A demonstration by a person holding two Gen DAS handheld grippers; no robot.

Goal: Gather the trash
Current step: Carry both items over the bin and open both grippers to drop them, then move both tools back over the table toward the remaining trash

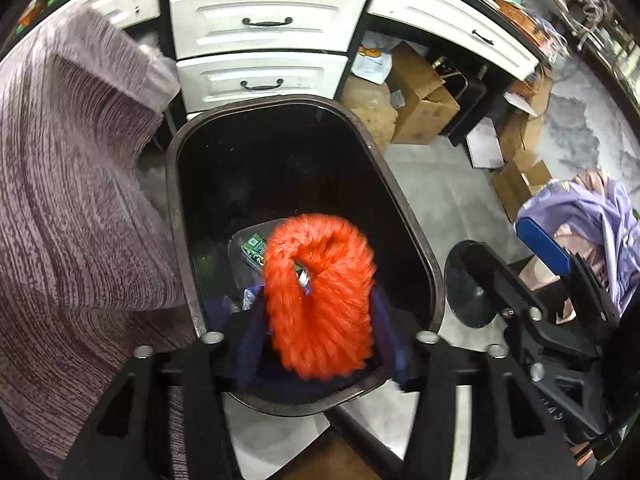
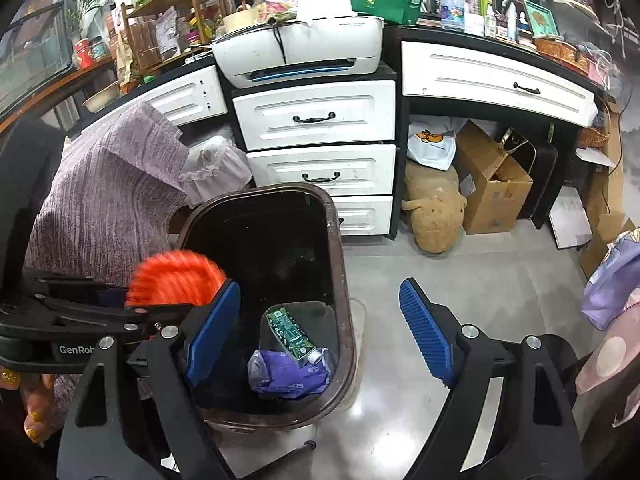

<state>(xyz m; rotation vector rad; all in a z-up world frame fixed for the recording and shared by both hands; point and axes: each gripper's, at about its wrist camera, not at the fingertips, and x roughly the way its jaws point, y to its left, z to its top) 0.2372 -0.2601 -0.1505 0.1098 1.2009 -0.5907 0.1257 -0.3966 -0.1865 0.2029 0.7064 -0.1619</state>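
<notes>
Here our left tool (image 1: 316,344) stands half open over the dark bin (image 1: 400,200), the fuzzy orange loop (image 1: 320,296) blurred between its pads; whether they press it we cannot tell. Our right tool (image 2: 320,332) gapes empty beside, above a green carton (image 2: 290,332) and purple wrapper (image 2: 286,376) inside.

Lighting: even indoor, bright overall. Bin interior (image 1: 280,168) nearly black, detail lost. Soft glare on the grey floor (image 2: 400,420). Orange fluffy item (image 1: 318,296) motion-blurred. Strong fisheye bending; corners vignetted black, edge clutter smeared.
</notes>
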